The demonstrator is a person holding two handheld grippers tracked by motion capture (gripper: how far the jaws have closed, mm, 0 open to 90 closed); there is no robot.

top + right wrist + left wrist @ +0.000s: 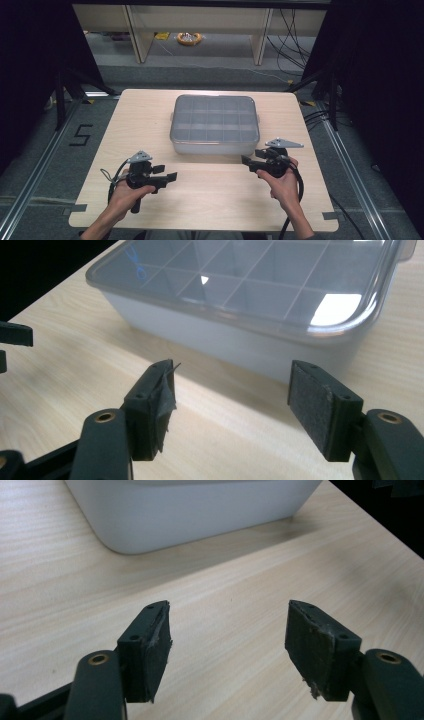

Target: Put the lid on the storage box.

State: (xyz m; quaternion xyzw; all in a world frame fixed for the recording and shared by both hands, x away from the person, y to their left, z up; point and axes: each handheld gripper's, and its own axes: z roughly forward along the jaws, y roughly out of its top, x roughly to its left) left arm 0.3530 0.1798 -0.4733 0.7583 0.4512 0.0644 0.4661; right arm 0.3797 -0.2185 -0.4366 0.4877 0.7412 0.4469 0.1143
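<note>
Pale wood of the table (150,115) lies bare along its near edge and both sides of the lidded compartment box (215,124), which sits at the middle toward the far edge. Left gripper (172,177) points right, right gripper (246,161) points left just beside the box's near wall, both with jaws spread and holding nothing. A black "5" (80,135) marks the floor at left.

You see a white box (214,145) with a clear grey-tinted lid (215,117) gridded into squares, on your pale wood-grain table (140,120), with black grippers
</note>
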